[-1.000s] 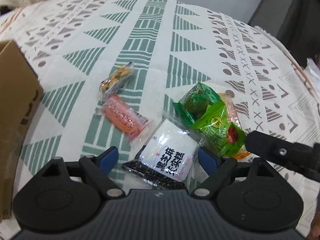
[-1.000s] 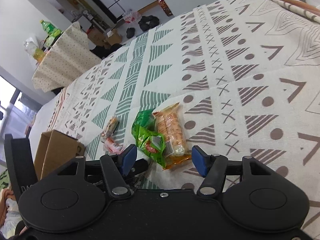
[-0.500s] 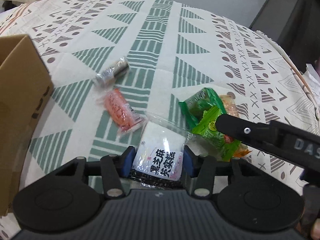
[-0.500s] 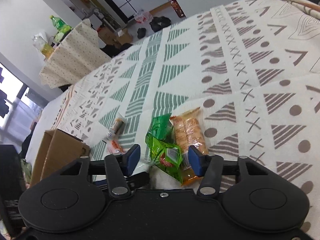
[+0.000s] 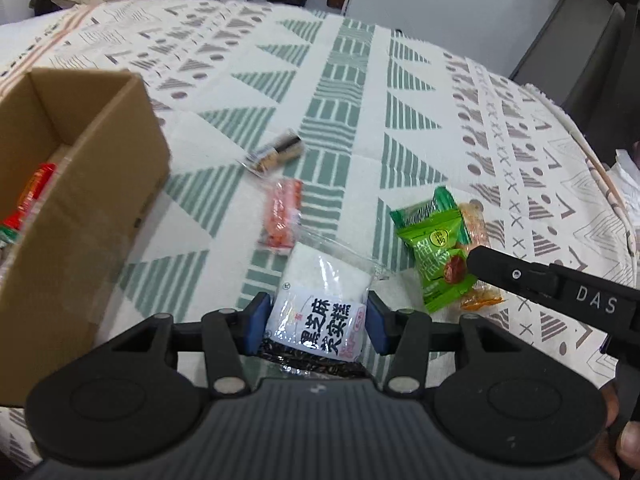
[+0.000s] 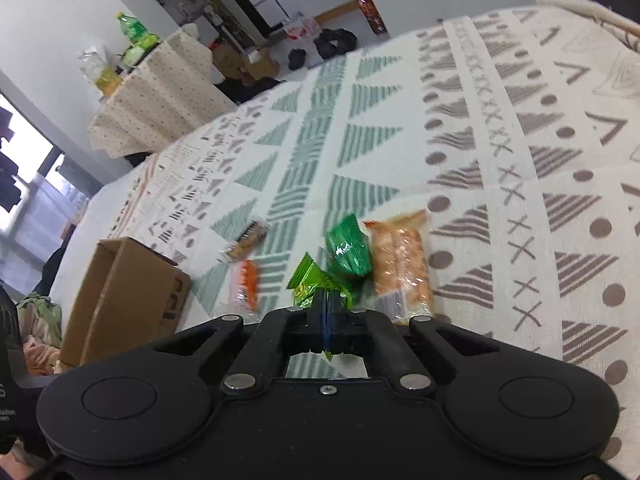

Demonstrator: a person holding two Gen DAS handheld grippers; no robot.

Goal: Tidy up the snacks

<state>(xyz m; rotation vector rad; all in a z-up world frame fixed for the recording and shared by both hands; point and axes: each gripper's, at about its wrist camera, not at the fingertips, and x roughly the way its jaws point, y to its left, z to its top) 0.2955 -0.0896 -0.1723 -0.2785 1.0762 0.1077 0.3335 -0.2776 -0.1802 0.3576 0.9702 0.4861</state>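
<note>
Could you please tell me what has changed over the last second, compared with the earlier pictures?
The left gripper closed its jaws on the white sesame-cake packet and lifted it toward the cardboard box. The right gripper, whose jaws have just been closing, pinched the light green snack packet. The orange packet, peanut packet, dark green packet and biscuit packet stayed on the tablecloth.

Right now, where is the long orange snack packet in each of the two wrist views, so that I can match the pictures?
Left wrist view: the long orange snack packet lies in the middle, just beyond the white sesame cake packet.
Right wrist view: it lies left of centre, low, beside the claw's fingers.
Shared landmark: the cardboard box, to the packet's left in both views.
</note>
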